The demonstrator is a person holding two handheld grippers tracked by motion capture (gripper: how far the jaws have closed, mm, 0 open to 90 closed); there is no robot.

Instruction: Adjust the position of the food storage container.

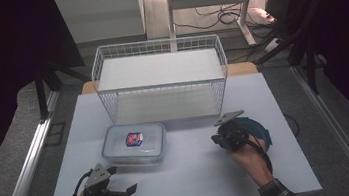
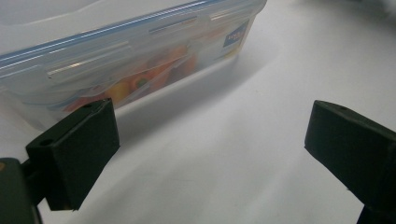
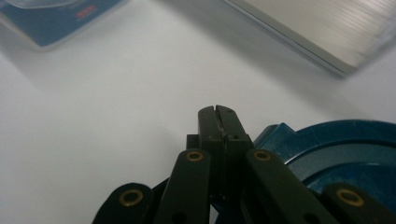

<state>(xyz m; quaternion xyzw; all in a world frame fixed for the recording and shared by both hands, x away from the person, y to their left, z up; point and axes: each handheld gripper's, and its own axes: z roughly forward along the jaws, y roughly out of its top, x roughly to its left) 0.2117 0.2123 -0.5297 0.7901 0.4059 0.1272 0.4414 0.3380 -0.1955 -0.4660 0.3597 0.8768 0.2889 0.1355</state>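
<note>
Resting near the clear lidded box [image 1: 134, 143], your left gripper [image 1: 124, 195] has its jaws spread wide. Your right gripper [image 3: 218, 112] is pressed together, empty, beside the blue disc [image 1: 262, 131]

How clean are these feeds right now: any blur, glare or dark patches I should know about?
High view: the white table is evenly lit, the surroundings are dark, and the picture is soft overall. Left gripper view: the clear lidded container is blurred and casts a soft shadow. Right gripper view: the shut right gripper is fairly sharp, while the blue round lid and the background are out of focus.
</note>
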